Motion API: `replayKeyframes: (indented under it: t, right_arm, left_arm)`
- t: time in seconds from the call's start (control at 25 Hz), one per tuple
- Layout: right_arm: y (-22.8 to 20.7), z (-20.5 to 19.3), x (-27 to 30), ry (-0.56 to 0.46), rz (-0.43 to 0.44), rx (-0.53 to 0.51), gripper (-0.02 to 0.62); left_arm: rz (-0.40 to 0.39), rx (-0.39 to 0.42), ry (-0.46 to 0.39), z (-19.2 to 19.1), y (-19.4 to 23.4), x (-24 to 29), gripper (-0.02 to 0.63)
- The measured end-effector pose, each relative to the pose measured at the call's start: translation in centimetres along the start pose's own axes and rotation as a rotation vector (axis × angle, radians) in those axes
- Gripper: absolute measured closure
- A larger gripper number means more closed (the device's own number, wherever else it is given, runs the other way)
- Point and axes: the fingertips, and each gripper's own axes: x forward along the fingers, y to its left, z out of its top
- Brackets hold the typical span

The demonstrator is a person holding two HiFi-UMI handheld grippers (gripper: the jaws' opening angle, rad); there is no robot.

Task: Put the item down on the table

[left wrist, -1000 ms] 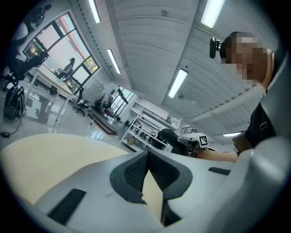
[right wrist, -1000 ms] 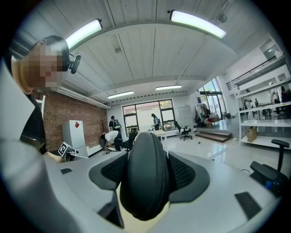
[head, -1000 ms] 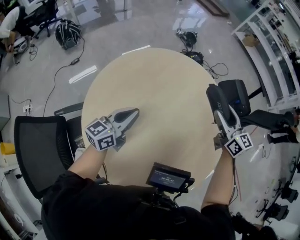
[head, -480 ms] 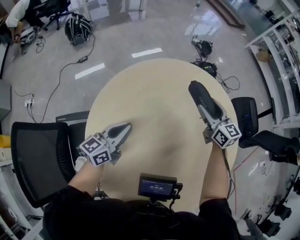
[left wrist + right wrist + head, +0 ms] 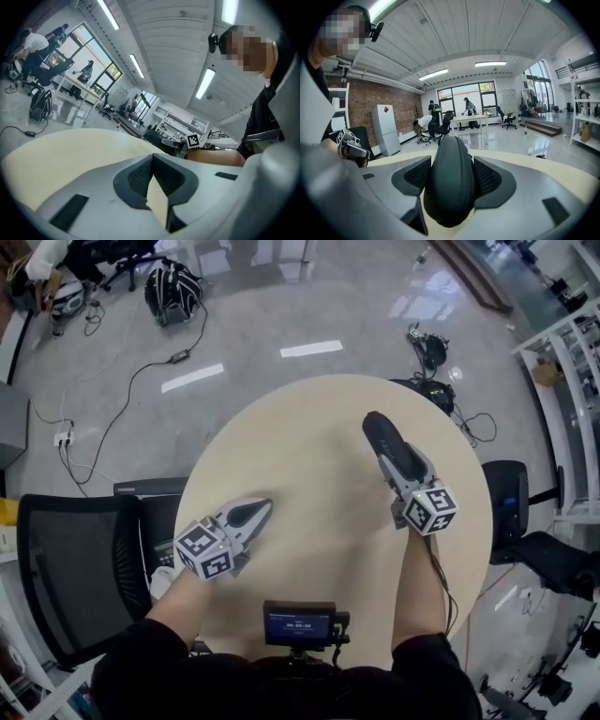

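While the person leans over the round pale table (image 5: 319,521), the right gripper (image 5: 398,465) reaches out over its right half with the jaws clamped on a black oblong item (image 5: 382,434). The right gripper view shows the textured pads pressing on both flanks of that item, which stands rounded and smooth between them and juts forward past the fingertips. From above, the item lies over the tabletop, pointing away from the person and slightly to the left. It may be resting on the surface or hanging just over it; no view settles that.

The left gripper (image 5: 261,509) sits over the table's left edge, well apart from the right one, pointing up and to the right. In the left gripper view its jaws meet at the tips with nothing between them; only a sliver of tabletop shows through the gap behind the tips.

Each gripper carries its marker cube (image 5: 204,551) near the hand. A small screen (image 5: 300,624) sits at the person's chest, and a black mesh chair (image 5: 80,568) stands just beside the table on the left. Cables (image 5: 131,381) trail across the glossy floor beyond.
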Motion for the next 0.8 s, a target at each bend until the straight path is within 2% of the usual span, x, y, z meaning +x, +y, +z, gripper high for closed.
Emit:
replayKeyframes:
  t: [0.16, 0.28, 0.36, 0.52, 0.56, 0.72, 0.76, 0.8]
  right_arm:
    - [-0.8, -2.4, 3.1, 0.041, -0.030, -0.035, 0.319]
    - [-1.6, -4.2, 4.7, 0.090, -0.084, -0.091, 0.319]
    - [-2.0, -5.2, 5.6, 0.104, -0.111, -0.095, 0.320]
    - [-2.5, -4.9, 5.9, 0.073, -0.134, -0.061, 0.319]
    - [-2.7, -4.9, 6.1, 0.073, -0.138, -0.053, 0.319]
    - [-2.6, -4.6, 6.8, 0.070, -0.139, -0.038, 0.319]
    - [-2.8, -4.4, 6.7, 0.060, -0.142, -0.032, 0.319]
    - [-2.9, -4.2, 6.5, 0.047, -0.146, -0.019, 0.292]
  left_arm:
    - [-0.001, 0.001, -0.007, -0.3, 2.7, 1.5, 0.611]
    - [0.003, 0.003, -0.059, -0.1, 3.9, 2.8, 0.609]
    - [-0.032, 0.050, -0.078, 0.1, 3.0, 3.6, 0.607]
    - [-0.091, 0.137, -0.024, -0.8, 0.7, 6.1, 0.604]
    - [-0.101, 0.124, -0.022, -0.9, 0.6, 6.3, 0.604]
    - [-0.130, -0.032, -0.076, 0.3, 1.7, 6.0, 0.604]
    - [-0.137, -0.044, -0.090, 0.6, 1.9, 6.0, 0.604]
    - [-0.143, -0.042, -0.102, 0.9, 2.0, 6.1, 0.604]
